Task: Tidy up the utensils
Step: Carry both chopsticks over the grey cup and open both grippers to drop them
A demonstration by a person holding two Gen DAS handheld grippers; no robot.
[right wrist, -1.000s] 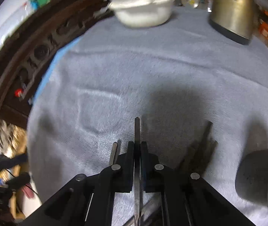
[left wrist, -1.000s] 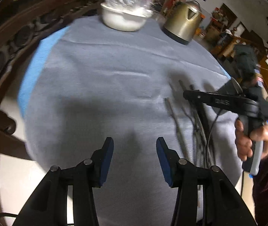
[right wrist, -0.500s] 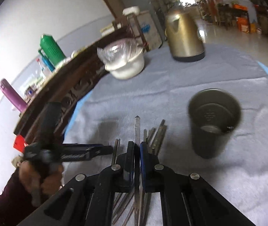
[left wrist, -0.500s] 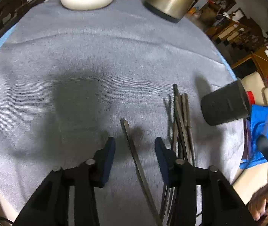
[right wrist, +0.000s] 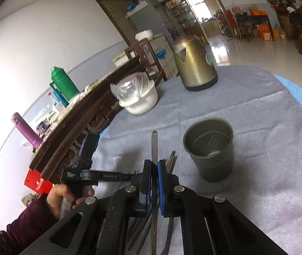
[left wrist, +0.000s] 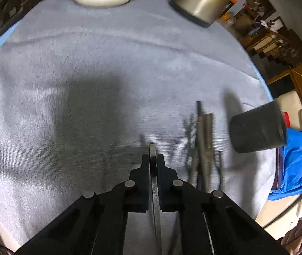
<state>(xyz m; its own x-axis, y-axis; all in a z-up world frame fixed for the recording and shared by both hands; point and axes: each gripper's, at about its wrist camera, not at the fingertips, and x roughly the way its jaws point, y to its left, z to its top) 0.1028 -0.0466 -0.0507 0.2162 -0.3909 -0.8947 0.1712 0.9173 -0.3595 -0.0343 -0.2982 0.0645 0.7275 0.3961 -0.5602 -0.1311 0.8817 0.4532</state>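
Observation:
My left gripper [left wrist: 152, 159] is shut on a flat metal utensil handle [left wrist: 154, 187] just above the grey cloth. A bundle of several metal utensils [left wrist: 202, 140] lies to its right, and a dark cup [left wrist: 257, 125] stands further right. My right gripper [right wrist: 154, 165] is shut on another flat metal utensil [right wrist: 154, 146] and holds it lifted, to the left of the dark green cup [right wrist: 211, 148]. More utensils [right wrist: 171, 161] lie beneath it. The left gripper [right wrist: 99, 175] shows at the left in the right wrist view.
A gold kettle [right wrist: 194, 63] and a white bowl covered with plastic wrap [right wrist: 139, 96] stand at the far side of the table. A carved dark wood sideboard [right wrist: 80, 119] runs along the left. A blue cloth [left wrist: 295, 165] lies off the table's right edge.
My left gripper has closed on a utensil that lay between its open fingers. My right gripper has risen and tilted up with its utensil, bringing the cup closer.

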